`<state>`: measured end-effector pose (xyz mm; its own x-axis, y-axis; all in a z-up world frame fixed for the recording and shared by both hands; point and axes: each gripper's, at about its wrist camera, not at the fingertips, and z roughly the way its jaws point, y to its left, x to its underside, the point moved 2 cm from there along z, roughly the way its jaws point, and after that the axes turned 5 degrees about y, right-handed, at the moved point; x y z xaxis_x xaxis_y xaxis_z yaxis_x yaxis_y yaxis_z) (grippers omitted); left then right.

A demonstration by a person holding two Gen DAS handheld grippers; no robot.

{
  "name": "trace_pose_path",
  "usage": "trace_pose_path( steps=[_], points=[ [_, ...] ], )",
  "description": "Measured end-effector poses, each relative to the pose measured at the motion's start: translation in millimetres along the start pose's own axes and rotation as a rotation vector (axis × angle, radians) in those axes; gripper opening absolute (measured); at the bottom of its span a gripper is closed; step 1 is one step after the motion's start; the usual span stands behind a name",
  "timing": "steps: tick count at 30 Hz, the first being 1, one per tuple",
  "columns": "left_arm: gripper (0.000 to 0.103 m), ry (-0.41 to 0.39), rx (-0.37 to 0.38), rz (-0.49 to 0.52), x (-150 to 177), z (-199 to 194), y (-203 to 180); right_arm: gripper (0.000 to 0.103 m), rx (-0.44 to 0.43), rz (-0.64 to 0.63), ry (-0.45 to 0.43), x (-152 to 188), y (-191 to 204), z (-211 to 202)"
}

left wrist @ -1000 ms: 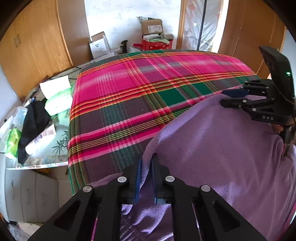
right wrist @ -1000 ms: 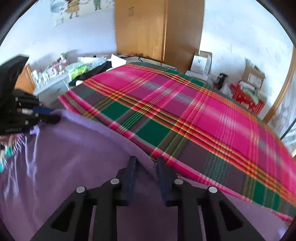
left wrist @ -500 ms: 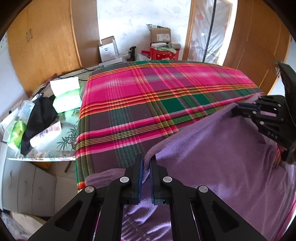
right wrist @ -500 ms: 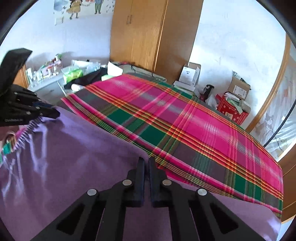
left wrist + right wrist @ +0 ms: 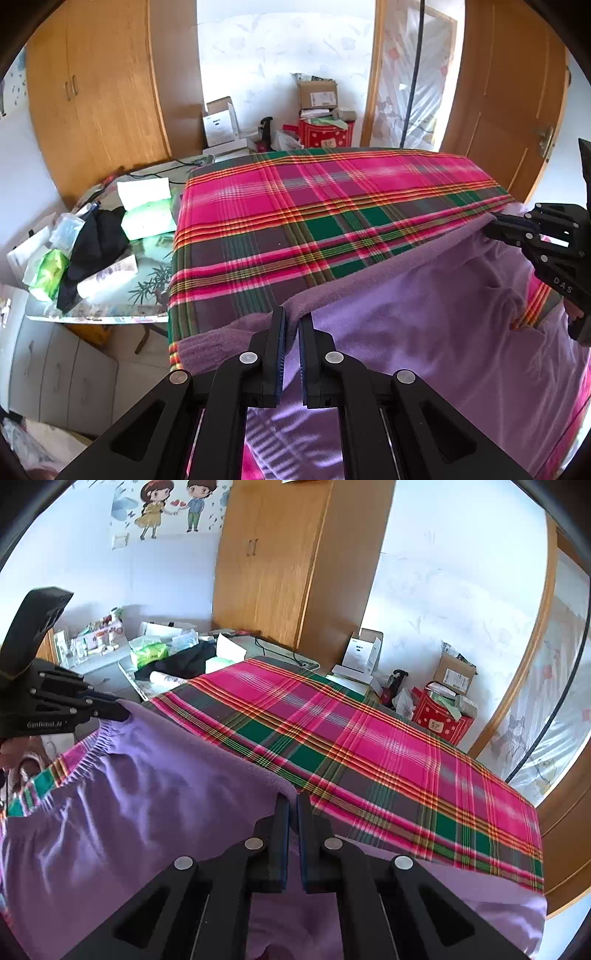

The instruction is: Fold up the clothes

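A purple fleece garment (image 5: 424,325) hangs stretched between my two grippers over the near side of a bed with a pink, green and brown plaid cover (image 5: 314,206). My left gripper (image 5: 291,317) is shut on the garment's upper edge. In the left wrist view my right gripper (image 5: 493,227) pinches the same edge at the far right. In the right wrist view my right gripper (image 5: 293,801) is shut on that edge, and the left gripper (image 5: 123,712) holds it at the left. The purple garment (image 5: 147,812) shows a gathered elastic band near the left gripper.
A side table (image 5: 110,310) left of the bed carries tissue packs and a black cloth (image 5: 96,243). Grey drawers (image 5: 55,369) stand below it. A wooden wardrobe (image 5: 99,110), cardboard boxes (image 5: 317,94) and a red box (image 5: 325,134) lie beyond the bed; a wooden door (image 5: 509,103) stands at right.
The right gripper's jaws closed on the garment's edge. Both grippers rose and drew back, lifting the purple edge taut, so more of the plaid cover and room shows.
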<state>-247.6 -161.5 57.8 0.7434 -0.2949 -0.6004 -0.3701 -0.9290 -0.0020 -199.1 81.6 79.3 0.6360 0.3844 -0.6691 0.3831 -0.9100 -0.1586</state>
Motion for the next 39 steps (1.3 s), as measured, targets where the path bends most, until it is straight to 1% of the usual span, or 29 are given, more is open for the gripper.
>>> trace_pose_path(
  steps=[2,6,12,20,22,28,34,39],
  points=[
    [0.007,-0.009,-0.024,0.019,3.9,-6.6,-5.3,0.004,-0.008,0.024,-0.008,2.6,1.1,-7.1],
    [0.007,-0.032,-0.039,0.036,11.6,-20.4,-11.9,0.004,-0.005,0.043,-0.033,8.4,7.4,-26.6],
    [0.007,-0.068,-0.033,0.028,20.0,-43.5,-17.0,0.004,0.007,0.06,-0.073,17.8,18.5,-58.7],
    [0.007,-0.095,-0.026,0.03,38.3,-68.5,-25.7,0.004,0.04,0.069,-0.114,33.1,36.4,-92.7],
    [0.007,-0.101,-0.027,0.03,42.9,-74.2,-27.3,0.004,0.06,0.051,-0.123,37.0,41.7,-97.7],
    [0.007,-0.111,-0.018,0.019,55.7,-85.2,-28.8,0.004,0.053,0.066,-0.136,47.0,52.6,-112.8],
    [0.007,-0.128,-0.02,0.029,66.0,-98.7,-34.9,0.004,0.057,0.072,-0.152,54.1,59.6,-128.0],
    [0.007,-0.136,-0.016,0.025,73.9,-108.7,-39.7,0.004,0.073,0.057,-0.168,64.6,68.7,-139.6]
  ],
)
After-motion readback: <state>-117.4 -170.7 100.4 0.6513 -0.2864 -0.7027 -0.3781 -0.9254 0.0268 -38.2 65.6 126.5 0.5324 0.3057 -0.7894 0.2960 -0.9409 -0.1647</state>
